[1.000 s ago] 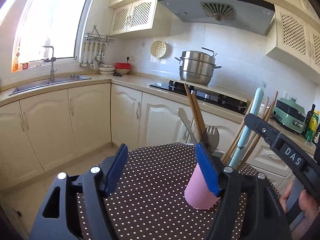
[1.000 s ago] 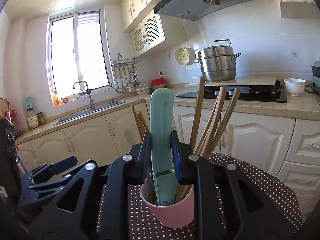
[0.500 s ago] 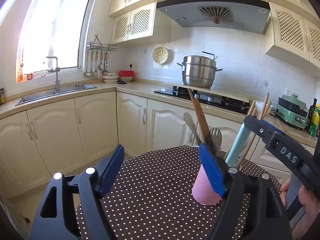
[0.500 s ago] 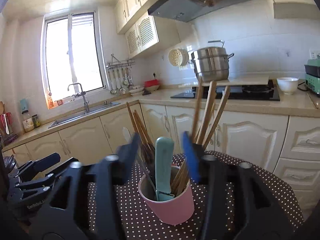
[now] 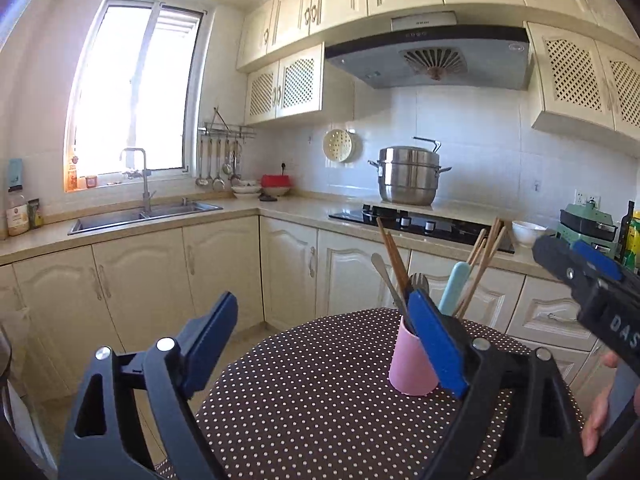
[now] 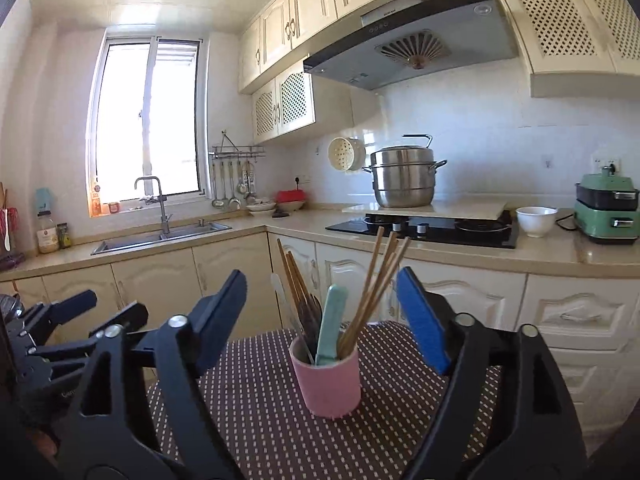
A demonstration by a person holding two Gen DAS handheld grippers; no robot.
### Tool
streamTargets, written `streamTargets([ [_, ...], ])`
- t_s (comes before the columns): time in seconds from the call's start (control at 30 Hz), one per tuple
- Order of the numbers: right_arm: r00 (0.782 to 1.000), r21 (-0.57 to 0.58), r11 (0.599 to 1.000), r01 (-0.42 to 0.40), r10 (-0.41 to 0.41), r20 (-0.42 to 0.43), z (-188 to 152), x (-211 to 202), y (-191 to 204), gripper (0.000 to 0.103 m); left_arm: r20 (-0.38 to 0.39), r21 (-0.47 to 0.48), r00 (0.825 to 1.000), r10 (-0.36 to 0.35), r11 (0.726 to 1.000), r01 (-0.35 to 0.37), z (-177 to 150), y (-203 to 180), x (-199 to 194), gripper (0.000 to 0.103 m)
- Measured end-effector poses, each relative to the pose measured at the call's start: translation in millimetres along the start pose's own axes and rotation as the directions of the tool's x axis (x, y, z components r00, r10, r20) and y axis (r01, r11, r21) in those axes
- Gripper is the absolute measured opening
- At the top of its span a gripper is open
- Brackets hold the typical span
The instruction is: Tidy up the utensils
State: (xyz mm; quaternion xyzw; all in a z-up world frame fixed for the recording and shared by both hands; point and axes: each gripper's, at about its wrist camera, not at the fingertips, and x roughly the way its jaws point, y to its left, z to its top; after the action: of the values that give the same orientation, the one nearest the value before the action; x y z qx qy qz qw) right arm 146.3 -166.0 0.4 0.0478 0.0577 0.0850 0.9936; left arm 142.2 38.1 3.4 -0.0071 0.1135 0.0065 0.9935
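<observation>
Our right gripper (image 6: 320, 312) is wide open and holds nothing, and our left gripper (image 5: 320, 348) is wide open and empty too, with the pink cup (image 6: 326, 384) standing on the dotted table (image 6: 260, 420) just past our right fingers. The cup looks tall and full of chopsticks (image 6: 380, 276), a teal handle (image 6: 330, 320) and a fork (image 5: 418, 280), so we think a bump from a finger could tip it over and spill them all. On the side of the right gripper we can read "DAS" (image 5: 622, 330), but the writing far off on the range hood (image 6: 404, 40) is too small for us to read.
</observation>
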Motion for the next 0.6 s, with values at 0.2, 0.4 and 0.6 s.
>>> streamTargets([
  [0.2, 0.998, -0.013, 0.998, 0.069, -0.069, -0.003, -5.6, -53.1, 3.4, 0.094, 0.026, 0.025, 1.0, 0.001, 1.0, -0.002, -2.4, -6.4, -47.8, 0.09],
  [0.4, 0.996, -0.051, 0.995, 0.09, -0.09, 0.013, -8.3, -91.2, 14.6, 0.096, 0.044, 0.038, 0.999, -0.012, 0.999, 0.011, -6.1, -14.3, -85.9, 0.091],
  [0.6, 0.995, -0.081, 0.992, 0.097, -0.094, 0.038, -10.8, -113.7, 23.5, 0.096, 0.059, 0.031, 0.998, -0.003, 1.0, 0.001, -8.2, -14.8, -110.9, 0.091],
])
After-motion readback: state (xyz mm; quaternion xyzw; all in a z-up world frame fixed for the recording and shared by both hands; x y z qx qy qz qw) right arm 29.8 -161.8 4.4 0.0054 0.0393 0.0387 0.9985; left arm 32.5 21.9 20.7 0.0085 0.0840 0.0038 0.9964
